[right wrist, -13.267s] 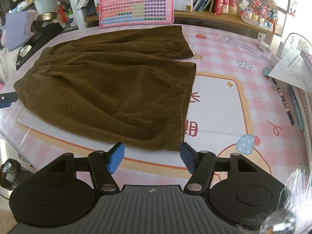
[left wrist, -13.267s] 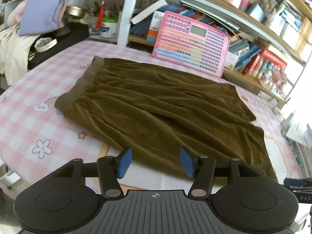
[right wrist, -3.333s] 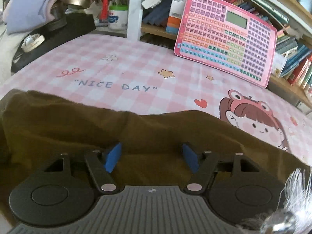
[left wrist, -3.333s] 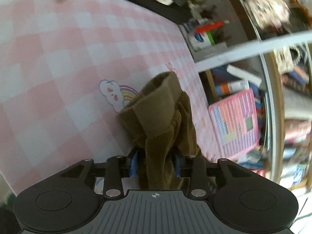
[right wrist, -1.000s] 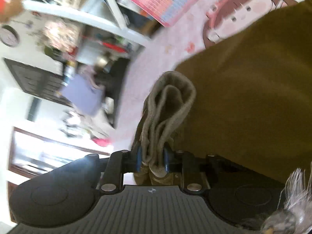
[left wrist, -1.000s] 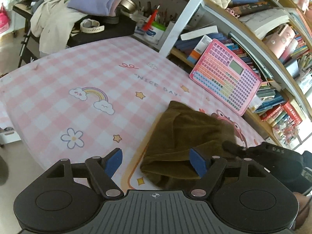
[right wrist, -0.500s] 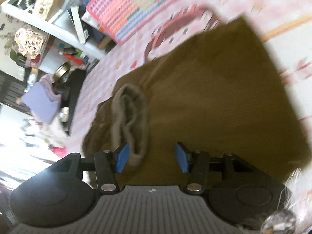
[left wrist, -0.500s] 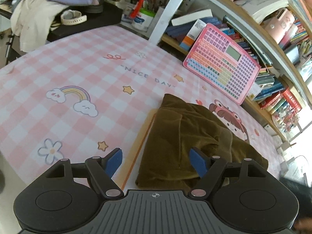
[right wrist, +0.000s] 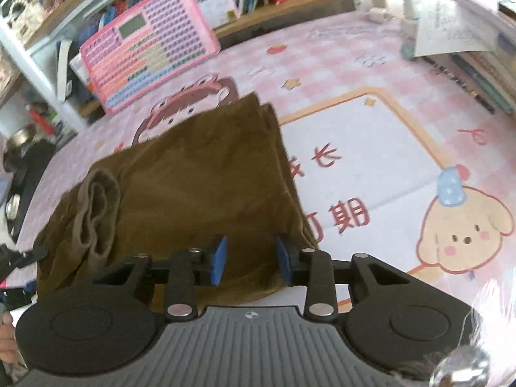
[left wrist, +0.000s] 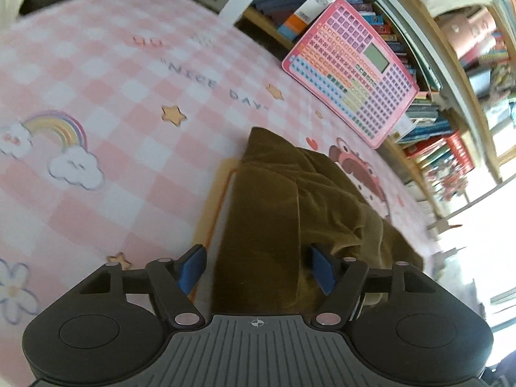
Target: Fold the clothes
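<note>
The olive-brown corduroy garment (left wrist: 274,200) lies folded into a compact pile on the pink checked tablecloth (left wrist: 96,96). My left gripper (left wrist: 256,271) is open, its blue pads on either side of the pile's near left edge. In the right wrist view the garment (right wrist: 200,167) shows its bunched waistband (right wrist: 96,206) at the left. My right gripper (right wrist: 251,259) is open over the pile's near right corner, holding nothing.
A pink keyboard-style toy (left wrist: 351,74) leans against the bookshelves (left wrist: 451,64) at the back; it also shows in the right wrist view (right wrist: 145,45). Papers and books (right wrist: 467,32) lie at the table's right edge. A cartoon mat (right wrist: 371,167) lies right of the garment.
My right gripper let go of the waistband and moved to the pile's right corner. My left gripper moved in closer over the pile's left edge.
</note>
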`<state>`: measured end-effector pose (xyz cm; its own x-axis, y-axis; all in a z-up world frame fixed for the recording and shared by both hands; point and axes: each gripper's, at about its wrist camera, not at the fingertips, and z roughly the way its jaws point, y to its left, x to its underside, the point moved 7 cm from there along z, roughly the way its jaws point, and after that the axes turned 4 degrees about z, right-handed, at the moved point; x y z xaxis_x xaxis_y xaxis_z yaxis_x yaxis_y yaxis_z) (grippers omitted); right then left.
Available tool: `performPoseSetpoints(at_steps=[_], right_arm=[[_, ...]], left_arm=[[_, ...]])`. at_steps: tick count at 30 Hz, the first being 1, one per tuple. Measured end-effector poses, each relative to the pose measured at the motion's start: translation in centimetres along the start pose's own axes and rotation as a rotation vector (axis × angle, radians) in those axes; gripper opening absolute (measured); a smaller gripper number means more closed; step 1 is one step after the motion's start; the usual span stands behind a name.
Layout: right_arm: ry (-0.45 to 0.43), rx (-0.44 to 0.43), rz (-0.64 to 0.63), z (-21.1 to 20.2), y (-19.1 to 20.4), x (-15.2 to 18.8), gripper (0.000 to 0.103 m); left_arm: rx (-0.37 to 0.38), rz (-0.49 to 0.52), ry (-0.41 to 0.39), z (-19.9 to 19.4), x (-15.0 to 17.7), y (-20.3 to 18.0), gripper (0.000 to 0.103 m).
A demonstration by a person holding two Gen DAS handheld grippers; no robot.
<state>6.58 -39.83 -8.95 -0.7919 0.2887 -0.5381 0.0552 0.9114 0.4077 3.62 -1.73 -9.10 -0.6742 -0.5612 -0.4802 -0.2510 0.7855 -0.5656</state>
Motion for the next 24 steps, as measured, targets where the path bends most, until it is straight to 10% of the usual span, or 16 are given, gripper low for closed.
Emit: performPoseSetpoints(at_steps=[11,16,24], right_arm=[[-0.043,0.084,0.030,-0.4,0.5,0.4,0.034],[-0.024,0.074,0.039,0.0,1.7,1.1,0.035],[0.008,0.017,-0.035,1.8,7.0,3.1,0.040]], left_arm=[[0.056,0.014,0.014,0.0,-0.9,-0.6,0.018],[0.097,0.252,-0.086,-3.1,-2.5,-3.7,0.016],[-0.033,0.178,-0.061,-2.4,-4.7,3.1,0.019]])
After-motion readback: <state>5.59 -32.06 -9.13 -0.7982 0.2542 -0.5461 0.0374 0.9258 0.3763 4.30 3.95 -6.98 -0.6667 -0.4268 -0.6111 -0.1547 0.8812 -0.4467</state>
